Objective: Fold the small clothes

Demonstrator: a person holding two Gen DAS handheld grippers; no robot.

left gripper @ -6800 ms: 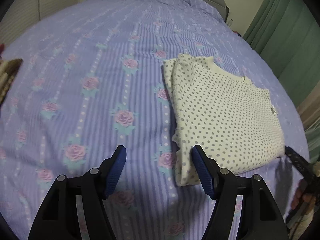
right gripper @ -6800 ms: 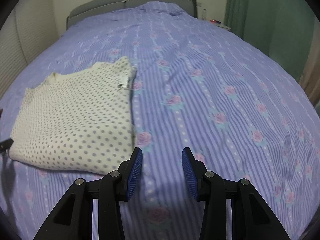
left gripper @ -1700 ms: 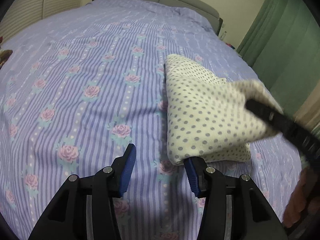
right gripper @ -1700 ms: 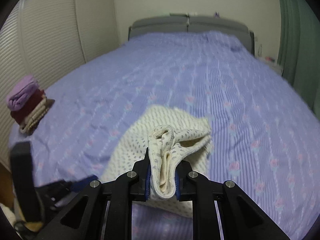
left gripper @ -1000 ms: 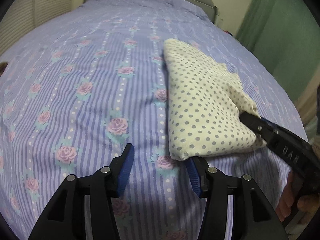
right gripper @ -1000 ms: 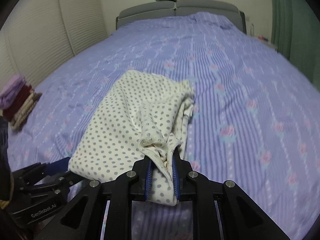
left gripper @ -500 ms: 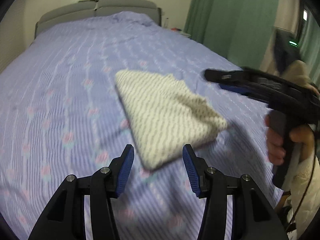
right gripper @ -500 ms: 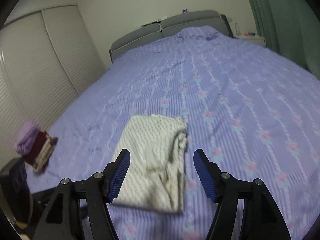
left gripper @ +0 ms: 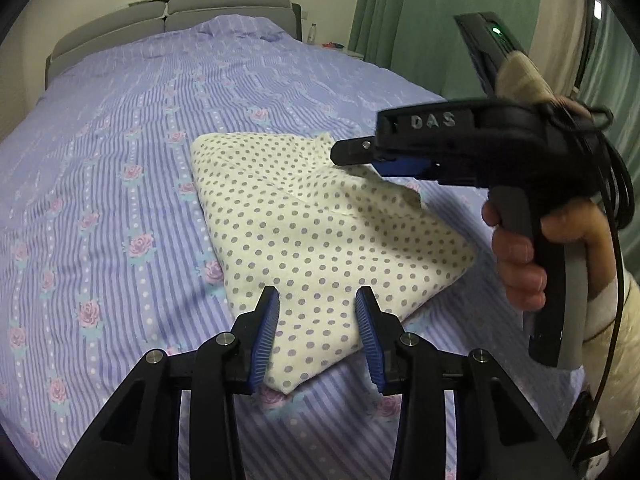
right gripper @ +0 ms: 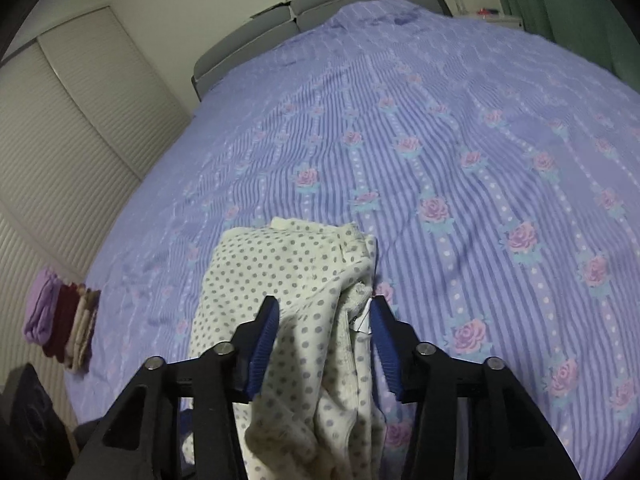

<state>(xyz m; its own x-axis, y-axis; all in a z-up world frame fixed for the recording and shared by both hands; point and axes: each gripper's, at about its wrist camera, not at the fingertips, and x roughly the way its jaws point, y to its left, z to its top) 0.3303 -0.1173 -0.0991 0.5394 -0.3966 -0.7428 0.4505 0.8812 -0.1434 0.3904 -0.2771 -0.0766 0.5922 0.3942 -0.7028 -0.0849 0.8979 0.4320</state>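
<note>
Far left, in my right wrist view: a small stack of folded clothes, lilac, dark red and beige (right gripper: 60, 316), sits at the bed's edge, well apart from the rest. The lilac striped bedspread with pink roses (left gripper: 120, 128) covers the whole bed.

Mid-bed lies the folded cream garment with grey polka dots (left gripper: 320, 224), flat on the bedspread, one corner nearest me.

My left gripper (left gripper: 318, 328), black with blue ribbed pads, hovers over that near corner. Its jaws have just been closing but stand apart, nothing pinched.

My right gripper (right gripper: 324, 340) hangs above the garment's bunched right edge. Its jaws have just been closing; whether the pads press the cloth, I cannot tell.

Right: my right hand (left gripper: 524, 252) wraps its handle.
</note>
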